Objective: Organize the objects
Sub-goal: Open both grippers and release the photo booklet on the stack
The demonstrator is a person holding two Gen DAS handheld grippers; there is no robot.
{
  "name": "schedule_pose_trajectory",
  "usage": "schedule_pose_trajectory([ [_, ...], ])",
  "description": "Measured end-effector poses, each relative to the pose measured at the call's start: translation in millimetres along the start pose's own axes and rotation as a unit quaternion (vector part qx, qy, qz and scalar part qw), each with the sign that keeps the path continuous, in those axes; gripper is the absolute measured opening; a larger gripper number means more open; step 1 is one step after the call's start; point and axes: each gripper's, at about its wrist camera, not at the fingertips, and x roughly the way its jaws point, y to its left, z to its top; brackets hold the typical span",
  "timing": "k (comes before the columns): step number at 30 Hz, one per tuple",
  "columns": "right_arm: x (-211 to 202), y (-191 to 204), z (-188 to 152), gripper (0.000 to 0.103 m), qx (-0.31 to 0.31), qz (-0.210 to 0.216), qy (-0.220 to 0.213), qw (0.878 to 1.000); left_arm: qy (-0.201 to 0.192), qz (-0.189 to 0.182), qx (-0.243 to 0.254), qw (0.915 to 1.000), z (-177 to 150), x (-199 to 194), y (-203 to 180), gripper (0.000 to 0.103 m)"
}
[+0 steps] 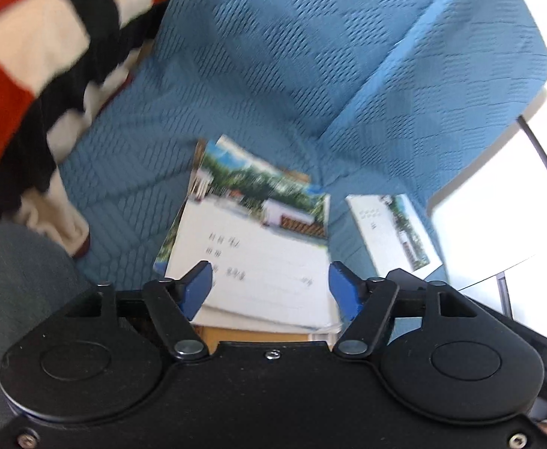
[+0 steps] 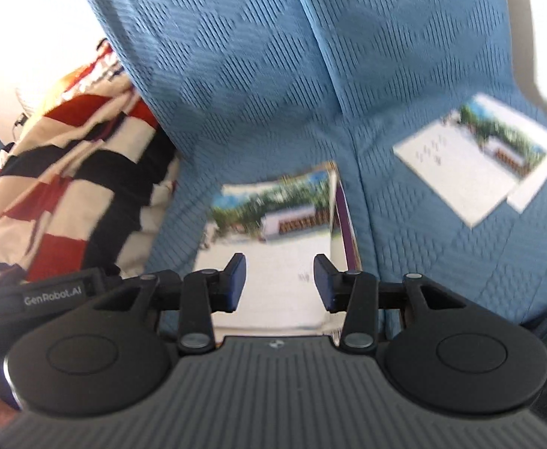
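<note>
Booklets mostly stacked [image 1: 258,247], one stray [image 2: 475,157] right on the sofa [image 1: 273,75]; I've both fingers apart, gripping nothing.

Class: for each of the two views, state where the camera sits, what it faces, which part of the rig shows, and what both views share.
Left wrist: on the left gripper, facing down at a stack of booklets; its open fingers show.
Right wrist: on the right gripper, facing the same stack; open fingers, left gripper's body at left.
Shared: blue sofa cover, striped garment, separate booklet.
</note>
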Motion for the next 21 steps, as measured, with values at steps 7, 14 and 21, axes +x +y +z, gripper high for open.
schedule_pose_trajectory([
  [7, -39.4, 18.4, 20.2, 0.044, -0.038, 0.014, -0.045, 0.998, -0.048, -0.009, 0.046, 0.9978, 12.1, -41.6, -32.5, 0.078],
  [14, -78.4, 28.1, 29.6, 0.044, -0.067, 0.015, -0.081, 0.994, -0.078, -0.006, 0.071, 0.9944, 11.0, -73.1, -52.9, 0.081],
  [21, -100.1, 25.0, 22.3, 0.044, -0.071, -0.002, -0.092, 0.993, -0.084, -0.012, 0.083, 0.9929, 3.6, -88.8, -64.3, 0.086],
])
